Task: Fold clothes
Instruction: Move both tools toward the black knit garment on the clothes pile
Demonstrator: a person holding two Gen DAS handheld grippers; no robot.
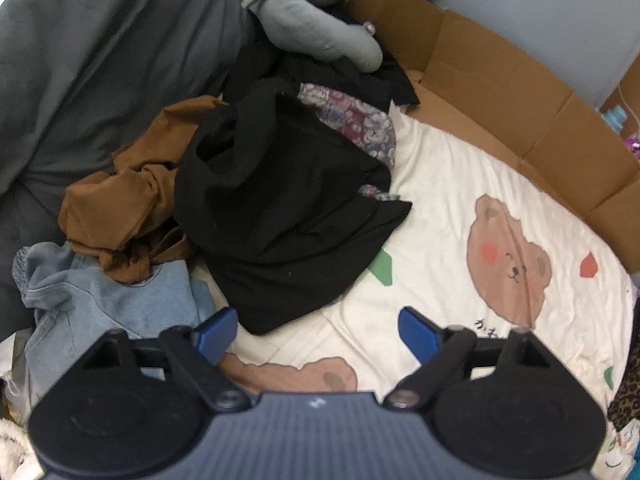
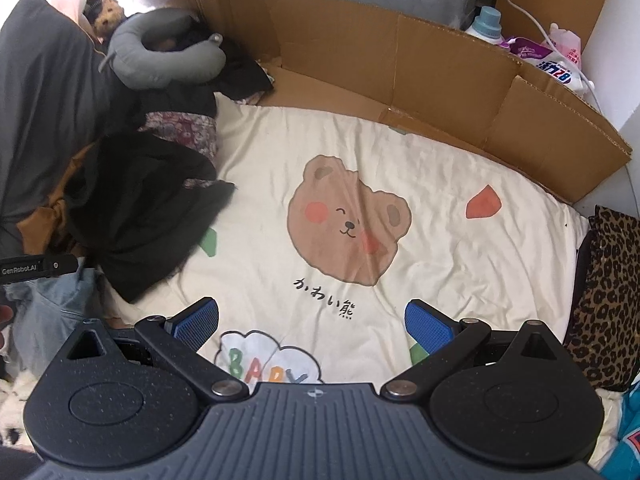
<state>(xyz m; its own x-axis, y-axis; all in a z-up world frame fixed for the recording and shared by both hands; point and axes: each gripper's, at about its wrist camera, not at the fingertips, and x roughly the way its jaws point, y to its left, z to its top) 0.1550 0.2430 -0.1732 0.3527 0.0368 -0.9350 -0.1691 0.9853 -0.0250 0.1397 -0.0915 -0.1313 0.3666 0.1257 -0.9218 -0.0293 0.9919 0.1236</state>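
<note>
Grippers both gaping, gripping nothing: left gripper (image 1: 316, 330) hanging over cream bear-print sheet (image 1: 460, 184), right gripper (image 2: 312, 322) likewise. Lying heaped just ahead: black garment (image 1: 288, 208), brown garment (image 1: 128, 208), denim piece (image 1: 104, 300). Standing behind: cardboard (image 2: 400, 64).

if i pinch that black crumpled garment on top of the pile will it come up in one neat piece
Probably not: the black crumpled garment lies in soft folds, so it should droop. Its edge overlaps the brown crumpled garment, which it may drag along.
</note>
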